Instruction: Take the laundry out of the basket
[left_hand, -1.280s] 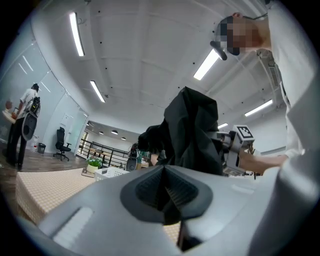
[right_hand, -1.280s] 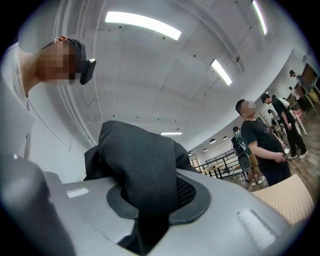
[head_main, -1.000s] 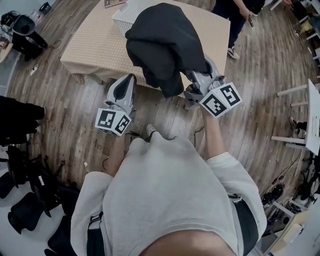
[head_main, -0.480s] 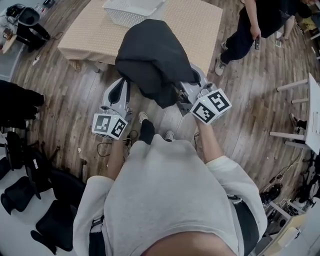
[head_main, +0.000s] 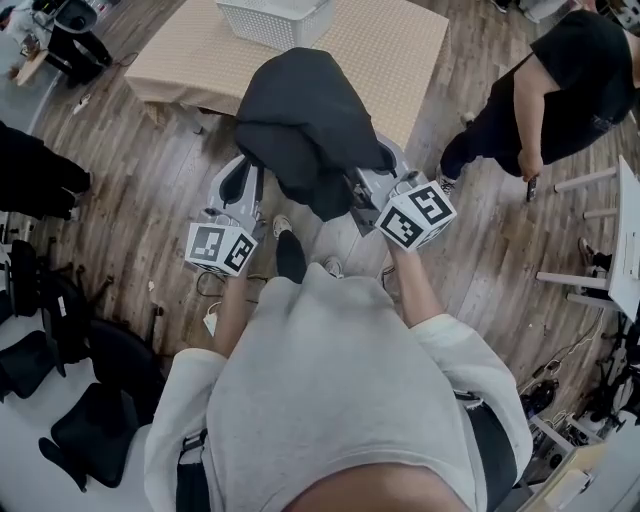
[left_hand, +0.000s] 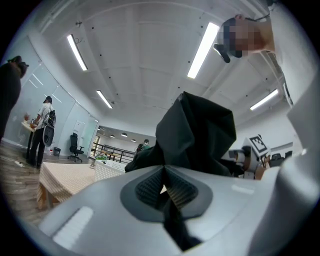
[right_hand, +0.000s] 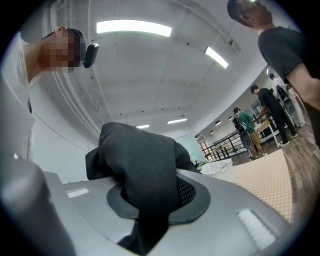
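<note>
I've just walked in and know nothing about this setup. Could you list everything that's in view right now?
garment: one, black, held up between both grippers
basket: one, white, on the table's far side
table: one, beige cover, ahead of the person
floor: wood planks, all around
bystander: one nearby, dressed in black, at the right
office chairs: at least two, black, lower left
left gripper: one, grey, shut on the garment
right gripper: one, grey, shut on the garment
</note>
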